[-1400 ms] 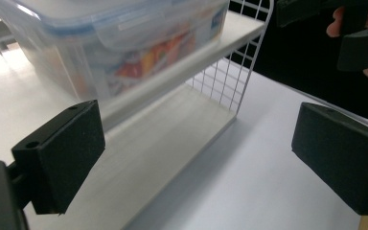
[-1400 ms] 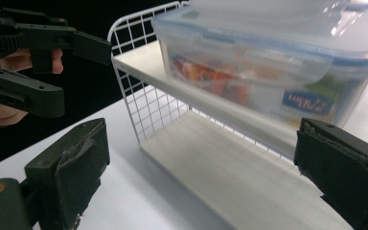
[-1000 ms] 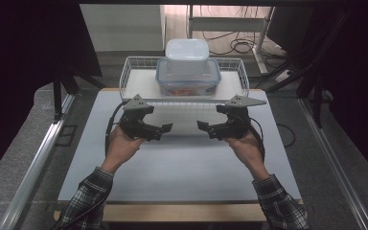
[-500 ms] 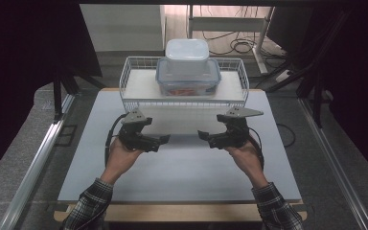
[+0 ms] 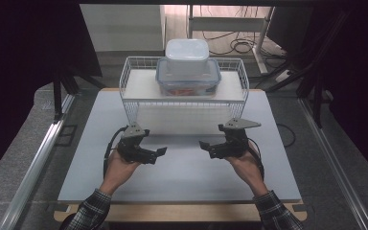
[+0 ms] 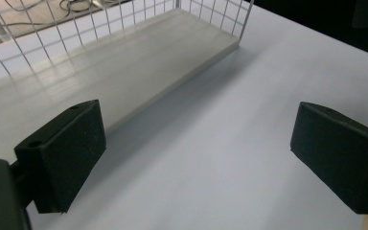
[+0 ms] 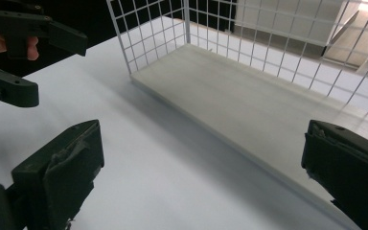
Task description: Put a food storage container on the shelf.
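Observation:
My left gripper (image 5: 157, 154) is held in a hand over the white table mat (image 5: 182, 182), left of centre, with its jaws pointing right. My right gripper (image 5: 206, 148) faces it from the right. Both are open with nothing between the jaws. In the left gripper view the left gripper (image 6: 196, 158) stands wide apart over bare mat. The right gripper (image 7: 201, 177) is just as wide in its own view, where the left gripper (image 7: 60, 72) shows at the upper left.
A white wire rack (image 5: 184, 103) stands at the back of the mat, with a pale board (image 7: 249, 110) at its base. On its upper shelf sits a clear lidded container (image 5: 188, 79) with a white box (image 5: 187, 50) stacked on top. Dark floor and cables surround the table.
Both hands have drawn the grippers back from the rack toward the near edge of the table. Both have stayed open.

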Available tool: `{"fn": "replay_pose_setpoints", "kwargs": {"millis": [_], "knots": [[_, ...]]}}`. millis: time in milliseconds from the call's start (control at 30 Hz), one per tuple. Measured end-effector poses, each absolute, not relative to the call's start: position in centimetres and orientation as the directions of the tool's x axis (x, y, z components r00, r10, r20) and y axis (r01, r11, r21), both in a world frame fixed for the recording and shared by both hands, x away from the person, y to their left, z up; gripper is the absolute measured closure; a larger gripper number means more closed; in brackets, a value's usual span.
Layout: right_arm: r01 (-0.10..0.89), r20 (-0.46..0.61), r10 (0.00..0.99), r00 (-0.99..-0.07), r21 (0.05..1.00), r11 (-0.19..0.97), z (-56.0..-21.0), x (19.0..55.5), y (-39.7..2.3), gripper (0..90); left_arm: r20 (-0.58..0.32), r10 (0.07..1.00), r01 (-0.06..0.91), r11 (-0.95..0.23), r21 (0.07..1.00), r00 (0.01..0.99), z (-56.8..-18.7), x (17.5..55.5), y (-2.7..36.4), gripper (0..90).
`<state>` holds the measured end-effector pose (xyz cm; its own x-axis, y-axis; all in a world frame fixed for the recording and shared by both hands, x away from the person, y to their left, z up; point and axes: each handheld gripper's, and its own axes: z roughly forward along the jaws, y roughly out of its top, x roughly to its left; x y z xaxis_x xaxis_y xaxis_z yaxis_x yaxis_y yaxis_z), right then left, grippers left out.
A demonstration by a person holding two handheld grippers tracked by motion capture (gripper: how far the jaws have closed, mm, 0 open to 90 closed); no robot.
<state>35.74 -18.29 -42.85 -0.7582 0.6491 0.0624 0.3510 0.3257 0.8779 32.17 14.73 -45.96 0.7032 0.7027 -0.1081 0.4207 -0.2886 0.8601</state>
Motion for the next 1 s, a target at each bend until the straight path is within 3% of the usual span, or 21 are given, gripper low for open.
{"fn": "replay_pose_setpoints", "kwargs": {"millis": [1000], "knots": [[0.391,0.045,0.674,-0.737,0.842,0.372,-45.8,33.0,-20.8,0.0,-0.123,0.719,0.458,-0.292,0.840,0.684,-48.2,29.2,16.5,3.4]]}}
